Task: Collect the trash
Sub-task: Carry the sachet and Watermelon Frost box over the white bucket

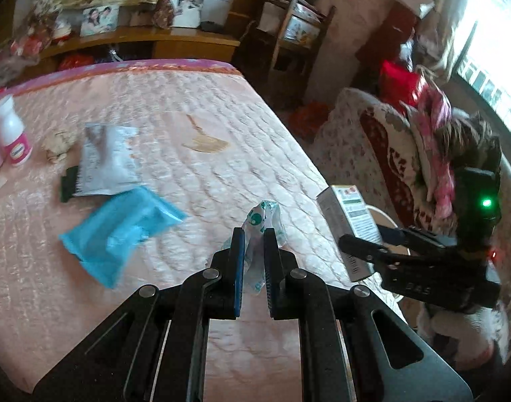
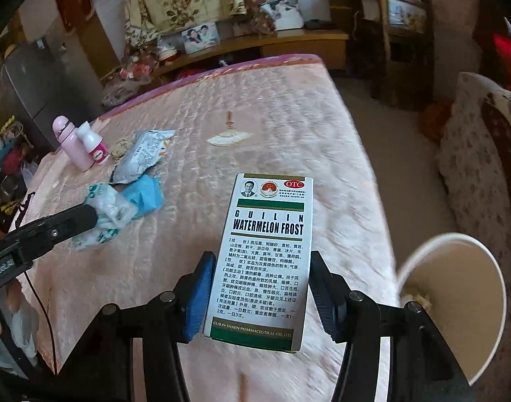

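Observation:
My left gripper (image 1: 253,234) is shut on a clear plastic wrapper with green print (image 1: 267,212) and holds it above the pink bed cover. From the right wrist view the left gripper (image 2: 89,216) comes in from the left with the wrapper (image 2: 110,209) bunched at its tip. My right gripper (image 2: 260,261) is shut on a white and green medicine box (image 2: 265,251), one blue pad on each long side. In the left wrist view the box (image 1: 351,221) hangs past the bed's right edge. Below it stands a white bin (image 2: 456,305), open at the top.
On the bed (image 1: 222,154) lie a blue packet (image 1: 121,231), a silver packet (image 1: 104,157) and a crumpled tissue (image 1: 56,147). A white bottle (image 1: 14,137) and a pink bottle (image 2: 71,144) stand at the left. A covered armchair (image 1: 389,154) stands right of the bed.

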A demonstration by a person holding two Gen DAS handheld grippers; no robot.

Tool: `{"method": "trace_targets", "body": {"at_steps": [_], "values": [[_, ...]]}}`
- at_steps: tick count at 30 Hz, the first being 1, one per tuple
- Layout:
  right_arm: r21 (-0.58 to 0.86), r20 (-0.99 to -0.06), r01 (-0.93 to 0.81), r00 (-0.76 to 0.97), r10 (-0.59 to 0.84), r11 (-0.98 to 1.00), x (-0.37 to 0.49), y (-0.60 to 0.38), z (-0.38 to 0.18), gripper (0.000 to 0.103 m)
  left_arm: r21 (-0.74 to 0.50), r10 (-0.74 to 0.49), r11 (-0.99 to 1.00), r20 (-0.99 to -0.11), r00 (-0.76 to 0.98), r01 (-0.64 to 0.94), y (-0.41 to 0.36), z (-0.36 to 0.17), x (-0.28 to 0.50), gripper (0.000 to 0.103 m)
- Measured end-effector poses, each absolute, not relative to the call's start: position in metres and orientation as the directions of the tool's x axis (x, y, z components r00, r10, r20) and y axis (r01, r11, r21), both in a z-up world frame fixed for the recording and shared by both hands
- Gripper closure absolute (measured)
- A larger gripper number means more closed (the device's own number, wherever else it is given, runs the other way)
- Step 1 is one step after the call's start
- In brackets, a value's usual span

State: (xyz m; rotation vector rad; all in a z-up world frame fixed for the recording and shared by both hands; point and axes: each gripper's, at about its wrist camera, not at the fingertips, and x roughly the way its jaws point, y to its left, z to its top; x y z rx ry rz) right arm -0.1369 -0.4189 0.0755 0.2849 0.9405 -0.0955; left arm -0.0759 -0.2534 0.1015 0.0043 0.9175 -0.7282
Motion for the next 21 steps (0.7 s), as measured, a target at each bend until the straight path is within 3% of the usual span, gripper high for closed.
{"method": "trace_targets", "body": {"at_steps": [21], "values": [[0.203, -0.807, 0.441, 0.582, -0.106, 0.875, -0.257, -0.529, 0.082, 0.049, -0.220, -0.602, 0.634, -0.743, 0.294, 0.741, -0.403, 0.087, -0.141, 0.095]]}}
